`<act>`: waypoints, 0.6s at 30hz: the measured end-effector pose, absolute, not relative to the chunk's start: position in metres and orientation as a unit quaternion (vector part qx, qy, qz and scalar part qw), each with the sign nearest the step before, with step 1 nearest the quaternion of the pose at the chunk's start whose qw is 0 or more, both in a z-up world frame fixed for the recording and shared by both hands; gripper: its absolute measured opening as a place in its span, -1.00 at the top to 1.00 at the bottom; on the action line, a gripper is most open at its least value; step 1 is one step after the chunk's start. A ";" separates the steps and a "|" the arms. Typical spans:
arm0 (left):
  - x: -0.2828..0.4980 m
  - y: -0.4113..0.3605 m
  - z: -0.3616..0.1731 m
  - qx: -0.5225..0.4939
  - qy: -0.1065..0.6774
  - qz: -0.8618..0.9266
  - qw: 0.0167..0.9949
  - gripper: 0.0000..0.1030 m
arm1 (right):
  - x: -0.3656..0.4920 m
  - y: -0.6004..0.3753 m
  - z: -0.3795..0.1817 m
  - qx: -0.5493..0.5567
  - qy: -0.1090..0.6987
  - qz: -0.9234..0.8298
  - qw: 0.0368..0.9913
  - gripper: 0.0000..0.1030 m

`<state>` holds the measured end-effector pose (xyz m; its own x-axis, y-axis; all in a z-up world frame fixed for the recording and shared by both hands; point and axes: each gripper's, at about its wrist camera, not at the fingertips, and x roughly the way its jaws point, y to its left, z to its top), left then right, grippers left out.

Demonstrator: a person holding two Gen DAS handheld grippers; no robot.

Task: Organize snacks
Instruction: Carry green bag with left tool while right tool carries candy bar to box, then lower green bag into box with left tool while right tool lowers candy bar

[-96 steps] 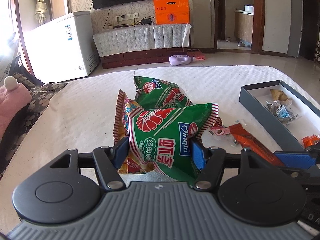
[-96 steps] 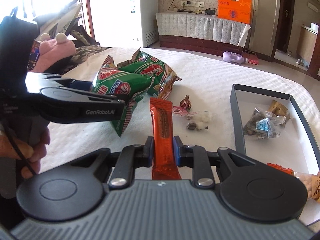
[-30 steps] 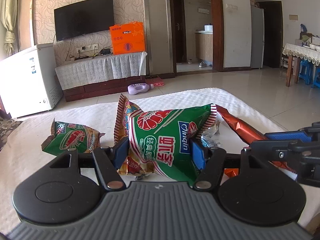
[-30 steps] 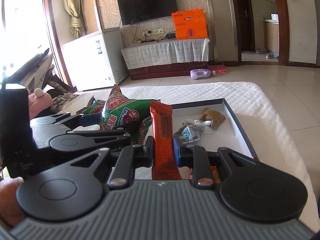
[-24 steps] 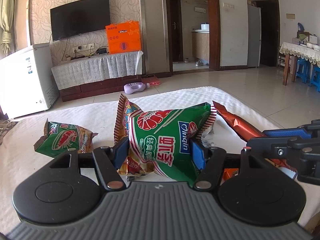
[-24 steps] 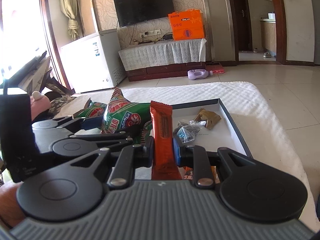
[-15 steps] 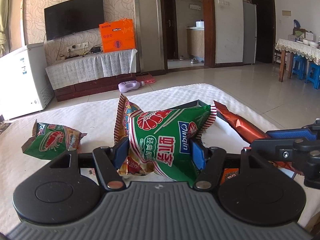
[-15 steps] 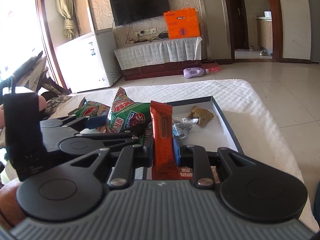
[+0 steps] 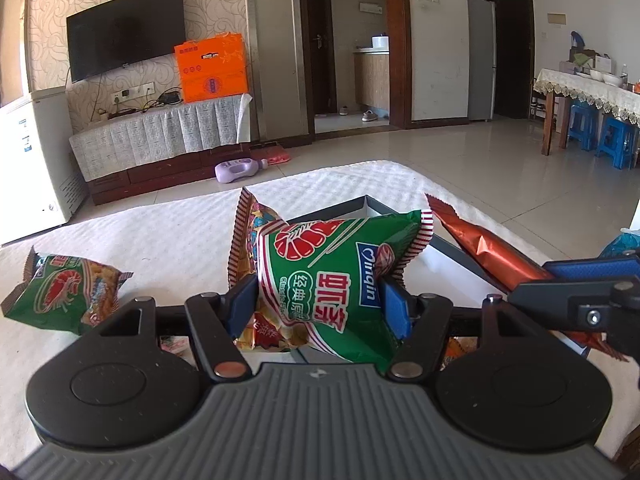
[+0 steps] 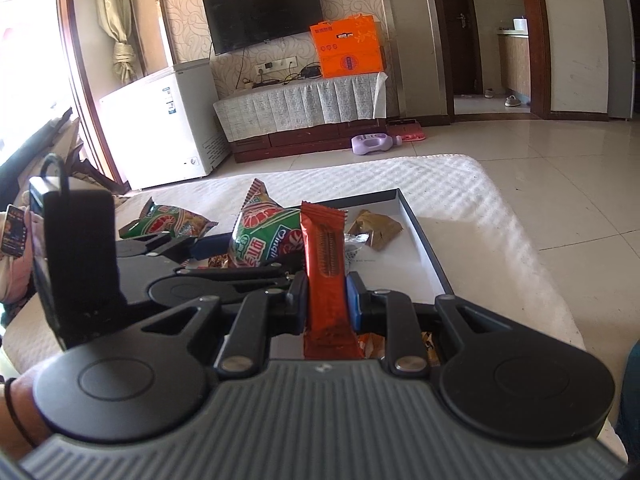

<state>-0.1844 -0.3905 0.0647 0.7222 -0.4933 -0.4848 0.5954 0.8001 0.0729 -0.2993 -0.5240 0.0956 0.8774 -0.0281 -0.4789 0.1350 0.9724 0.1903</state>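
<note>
My left gripper (image 9: 318, 304) is shut on a green shrimp-chip bag (image 9: 336, 268), with a second red-striped bag (image 9: 248, 232) pressed behind it, held over the near end of the grey box (image 9: 366, 202). My right gripper (image 10: 326, 300) is shut on an orange snack bar (image 10: 324, 248) and holds it upright over the same box (image 10: 430, 256). The bar also shows in the left wrist view (image 9: 480, 248). The green bag and left gripper appear in the right wrist view (image 10: 264, 240). A brown packet (image 10: 376, 228) and a clear wrapped snack (image 10: 354, 242) lie in the box.
Another green chip bag (image 9: 66, 288) lies on the white quilted surface (image 9: 168, 224) to the left, also in the right wrist view (image 10: 168, 220). The surface's edge drops to tiled floor on the right. A freezer, TV stand and purple bottle stand beyond.
Both grippers have carried their snacks to the right, from the pile to above the grey box. The loose green bag has slid leftward in view. Both grips are unchanged.
</note>
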 end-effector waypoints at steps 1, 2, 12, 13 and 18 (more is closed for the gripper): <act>-0.184 -0.393 0.064 0.115 0.225 -0.297 0.921 -0.37 | -0.300 -0.524 0.096 0.110 0.244 -0.043 0.963 0.53; -0.182 -0.395 0.063 0.115 0.224 -0.299 0.920 -0.36 | -0.300 -0.525 0.095 0.111 0.244 -0.045 0.962 0.53; -0.158 -0.419 0.058 0.104 0.220 -0.316 0.917 -0.37 | -0.297 -0.532 0.092 0.111 0.249 -0.056 0.961 0.53; -0.156 -0.420 0.059 0.101 0.220 -0.317 0.917 -0.37 | -0.297 -0.532 0.092 0.110 0.250 -0.057 0.960 0.53; -0.142 -0.428 0.054 0.085 0.236 -0.327 0.911 -0.37 | -0.295 -0.533 0.090 0.107 0.255 -0.058 0.959 0.53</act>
<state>-0.1419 -0.4280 0.0544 0.6752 -0.5550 -0.4859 0.6355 0.7721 0.0012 -0.2951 -0.5329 0.0902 0.8631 -0.0568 -0.5018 0.1655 0.9706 0.1750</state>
